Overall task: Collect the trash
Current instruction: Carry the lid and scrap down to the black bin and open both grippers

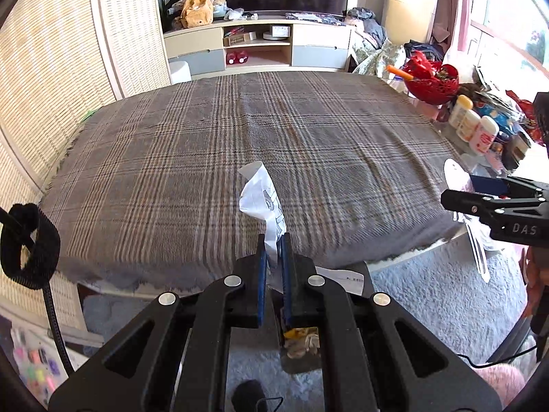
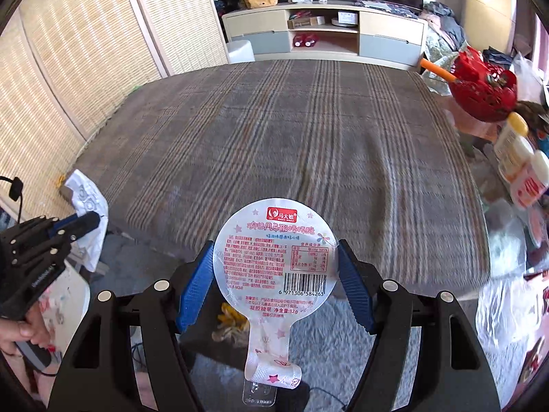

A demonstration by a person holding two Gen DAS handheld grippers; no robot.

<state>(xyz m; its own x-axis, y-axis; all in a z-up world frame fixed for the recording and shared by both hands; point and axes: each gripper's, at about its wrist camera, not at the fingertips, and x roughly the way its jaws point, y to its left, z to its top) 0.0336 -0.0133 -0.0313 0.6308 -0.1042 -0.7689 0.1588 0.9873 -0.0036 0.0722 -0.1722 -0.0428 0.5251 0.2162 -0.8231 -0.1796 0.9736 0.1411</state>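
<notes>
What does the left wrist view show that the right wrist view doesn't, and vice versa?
Left wrist only: the left gripper from behind, jaws shut on crumpled white paper, and a black strap loop at the left edge.

Right wrist only: the round candy package with its barcode, gripped by its edges in the right gripper, and a hand holding the left gripper.

Both: the plaid cloth, the red basket, the TV cabinet, and the other gripper at the frame edge.

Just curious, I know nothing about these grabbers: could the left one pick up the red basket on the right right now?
Probably not: the left gripper is shut on crumpled paper, and the red basket sits far across the table.
</notes>
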